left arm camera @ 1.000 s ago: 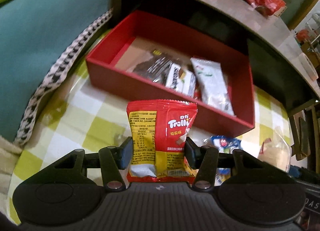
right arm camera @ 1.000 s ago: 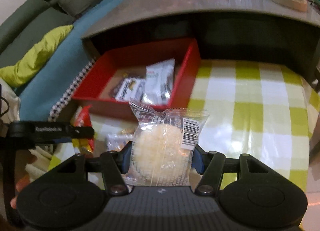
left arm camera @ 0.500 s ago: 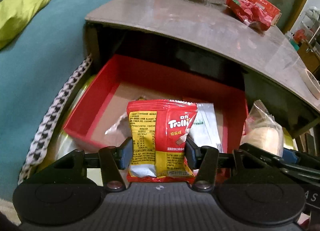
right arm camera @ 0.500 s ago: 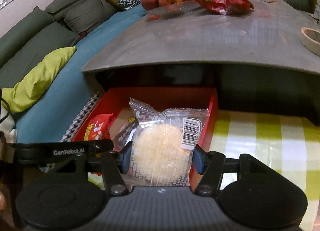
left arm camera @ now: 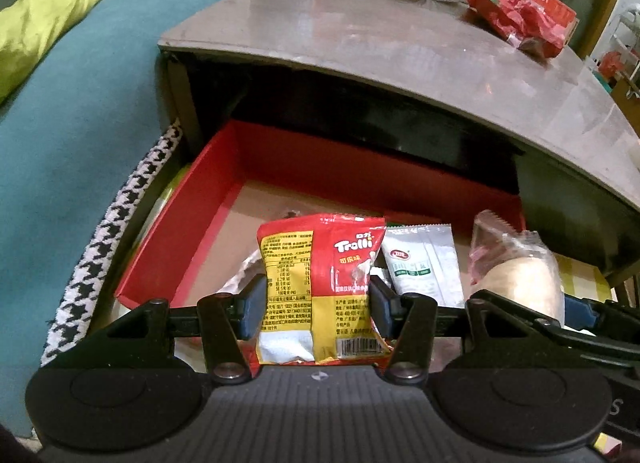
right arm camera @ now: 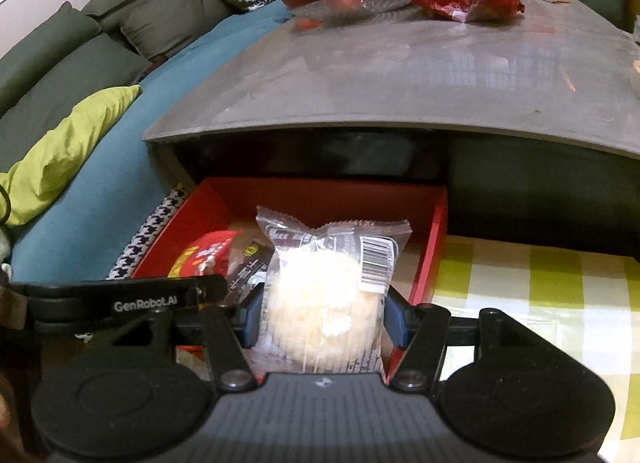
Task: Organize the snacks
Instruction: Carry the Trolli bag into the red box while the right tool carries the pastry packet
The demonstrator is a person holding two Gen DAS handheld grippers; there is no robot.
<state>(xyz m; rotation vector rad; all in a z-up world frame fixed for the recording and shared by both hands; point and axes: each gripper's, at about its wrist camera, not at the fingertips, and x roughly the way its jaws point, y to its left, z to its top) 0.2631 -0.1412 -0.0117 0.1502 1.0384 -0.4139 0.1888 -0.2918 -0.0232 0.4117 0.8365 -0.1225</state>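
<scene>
Between the blue pads of the left gripper (left arm camera: pixel 318 305) stands a red-and-yellow Trolli pack (left arm camera: pixel 320 287), clamped at its sides with its long axis upright; the foil is glossy and crinkled, sealed flat at the top. Just beyond and below it lies the red box (left arm camera: pixel 176 247), a shallow open tray with straight card-like walls and a pale brown floor, tucked half under the grey table (left arm camera: pixel 360 43). The right gripper (right arm camera: pixel 322 321) is likewise closed on a snack, a clear-wrapped cake (right arm camera: pixel 324 303), round, pale and crumbly under thin film with a barcode label, also upright. Both grippers sit side by side at the box's near wall, facing into it, the right one toward the box's right end, so each snack probably needs only a short forward and downward move before release. Already in the box lies a white sachet (left arm camera: pixel 424 263), flat and smooth, long axis running front to back, beside a dark packet (right arm camera: pixel 250 267). A green-checked cloth (right arm camera: pixel 540 295) covers the surface to the right.
</scene>
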